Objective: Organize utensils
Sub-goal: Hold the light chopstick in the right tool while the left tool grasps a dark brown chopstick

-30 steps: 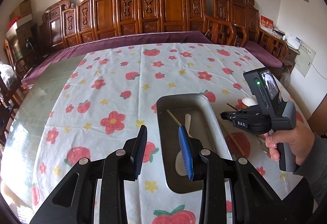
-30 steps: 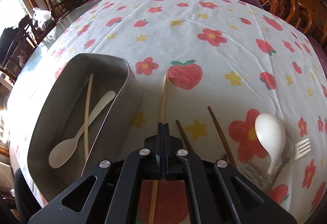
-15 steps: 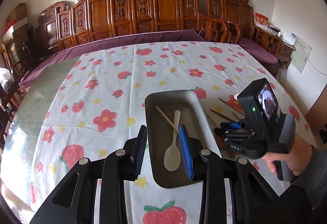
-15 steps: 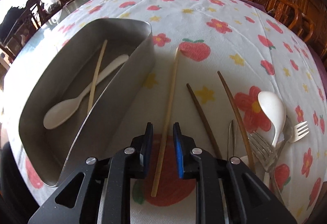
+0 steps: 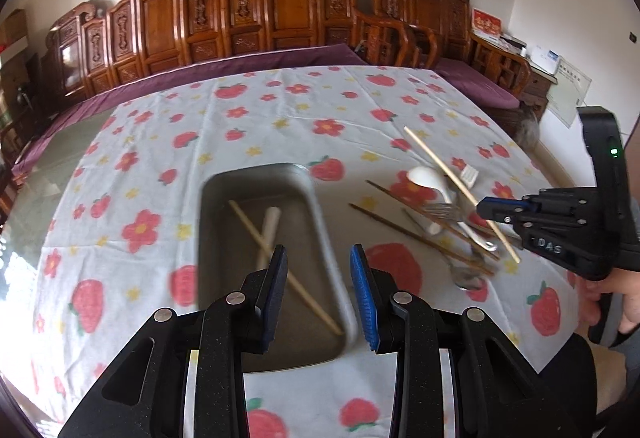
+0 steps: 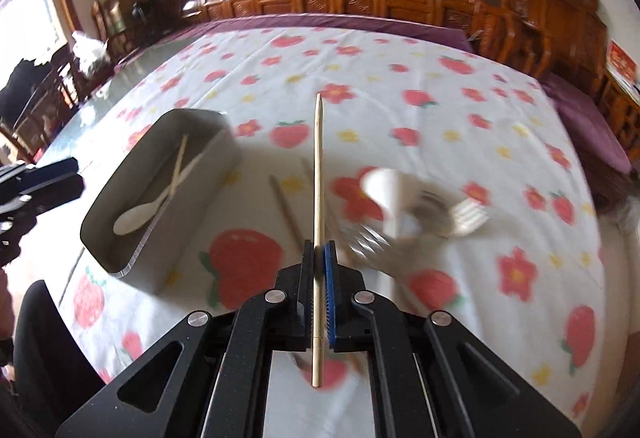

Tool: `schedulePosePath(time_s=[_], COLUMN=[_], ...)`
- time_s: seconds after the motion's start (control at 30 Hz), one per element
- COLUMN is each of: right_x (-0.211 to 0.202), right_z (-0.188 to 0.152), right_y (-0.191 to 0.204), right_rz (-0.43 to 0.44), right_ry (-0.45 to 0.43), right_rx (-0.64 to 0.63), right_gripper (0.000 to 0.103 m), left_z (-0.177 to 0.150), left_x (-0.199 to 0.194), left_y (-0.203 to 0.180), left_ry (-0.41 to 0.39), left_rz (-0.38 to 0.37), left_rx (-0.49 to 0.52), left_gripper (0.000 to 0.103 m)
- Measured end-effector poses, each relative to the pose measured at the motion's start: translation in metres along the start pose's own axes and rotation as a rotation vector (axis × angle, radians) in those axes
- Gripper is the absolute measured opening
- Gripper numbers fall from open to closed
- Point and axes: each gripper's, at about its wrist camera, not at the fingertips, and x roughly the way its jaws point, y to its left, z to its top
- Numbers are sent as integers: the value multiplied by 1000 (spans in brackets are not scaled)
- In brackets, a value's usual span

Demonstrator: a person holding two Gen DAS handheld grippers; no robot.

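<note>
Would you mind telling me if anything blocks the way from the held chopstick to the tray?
Nothing visible does. The right gripper holds the chopstick above the tablecloth, and the tray lies to its left with an open top. The left gripper hovers open over the tray's near end.

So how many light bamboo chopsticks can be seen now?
2. One light chopstick is clamped in the right tool, raised above the tablecloth. The other chopstick lies in the metal tray, across the white spoon.

Right tongs (image 5: 486, 207) clamping pale chopstick (image 5: 448, 178), left tongs (image 5: 319, 292) agape over tray (image 5: 320, 206)
</note>
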Motion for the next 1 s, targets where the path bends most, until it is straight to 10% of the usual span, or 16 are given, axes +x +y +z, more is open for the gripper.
schedulePosePath(time_s=[1.0], right_x=[-31], right_z=[-54], right_y=[-79], right_rz=[10], right_ry=[-28], right_rx=[160], right_gripper=[6], left_z=[8], left_x=[155], left_y=[-97], left_ry=[291], left_rz=[-30], left_rx=[-180], left_gripper=[32])
